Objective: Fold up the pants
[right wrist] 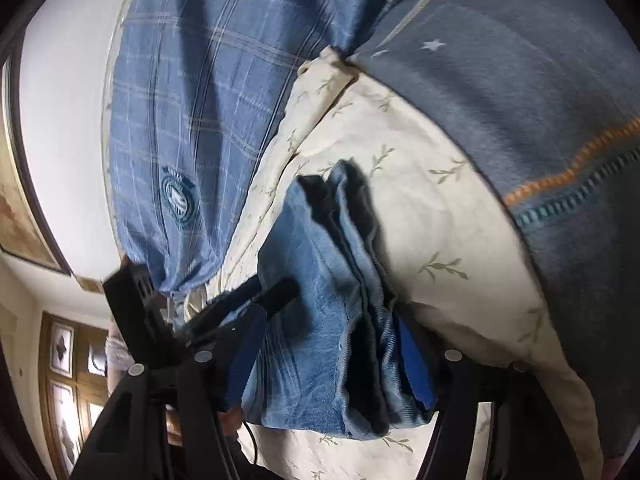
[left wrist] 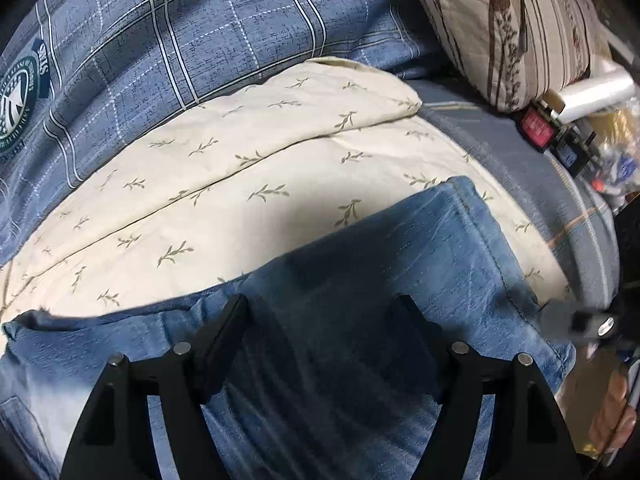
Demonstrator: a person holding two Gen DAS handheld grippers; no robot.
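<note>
Jeans folded on cream sheet | right gripper clamps stack edge | left gripper spread, empty above denim | next: judged final fold or release

open cream quilt beyond the jeans; striped pillow blocks far right.

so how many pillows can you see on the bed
1: a striped floral pillow at the head of the bed, beyond the cream sheet. Others may lie out of frame.
</note>
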